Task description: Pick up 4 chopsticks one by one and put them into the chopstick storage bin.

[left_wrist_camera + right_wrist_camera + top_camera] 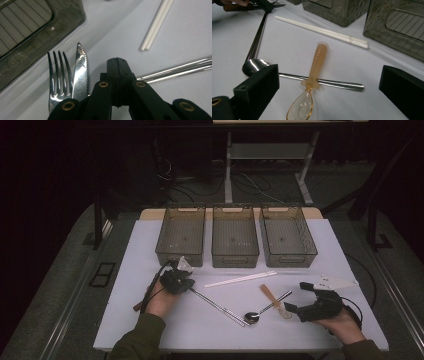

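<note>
Hovering with jaws apart, the right gripper (329, 92) frames the amber spoon (313, 82) crossing the steel spoon (287, 75); pinch only amber. Left gripper (117, 62) sits with jaws together, empty.

Dim, dark surroundings; bright glaring tabletop

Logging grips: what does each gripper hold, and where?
Right gripper: open, nothing held. Left gripper: jaws shut over one end of the metal chopsticks; whether they pinch it cannot be told.
</note>
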Demonstrator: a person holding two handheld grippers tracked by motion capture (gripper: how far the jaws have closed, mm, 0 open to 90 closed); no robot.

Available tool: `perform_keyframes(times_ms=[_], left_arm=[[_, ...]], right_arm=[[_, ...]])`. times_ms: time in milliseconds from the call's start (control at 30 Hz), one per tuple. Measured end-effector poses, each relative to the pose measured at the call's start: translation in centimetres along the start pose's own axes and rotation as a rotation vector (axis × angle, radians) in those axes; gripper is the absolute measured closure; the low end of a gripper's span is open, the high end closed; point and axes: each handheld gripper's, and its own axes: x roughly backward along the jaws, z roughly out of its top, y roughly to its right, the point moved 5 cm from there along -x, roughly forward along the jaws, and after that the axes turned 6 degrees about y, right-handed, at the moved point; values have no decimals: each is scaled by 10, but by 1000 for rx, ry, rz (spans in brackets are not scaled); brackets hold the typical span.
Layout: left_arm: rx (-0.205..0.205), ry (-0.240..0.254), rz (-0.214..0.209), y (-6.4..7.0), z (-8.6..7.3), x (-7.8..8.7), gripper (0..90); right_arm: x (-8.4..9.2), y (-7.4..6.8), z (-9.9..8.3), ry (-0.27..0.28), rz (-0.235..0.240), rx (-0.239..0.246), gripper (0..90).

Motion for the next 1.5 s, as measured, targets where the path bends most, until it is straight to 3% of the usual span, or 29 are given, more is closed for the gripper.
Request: perform_keyframes(times_ms=[767,1300,1367,1400,1500], left_arm=[[16,-28,-55,9,-17,19,890],[-13,-30,-70,17,-28,30,890],[-21,-11,-56,17,-28,30,883],[-23,3,-59,17,-28,30,815],[-32,64,-65,18,-22,35,779]], right_arm=[[2,0,0,5,-2,6,28],[2,0,0,4,-4,5,28],[2,0,0,4,-4,6,28],[2,0,0,4,-4,5,28],[2,0,0,4,-3,5,28]])
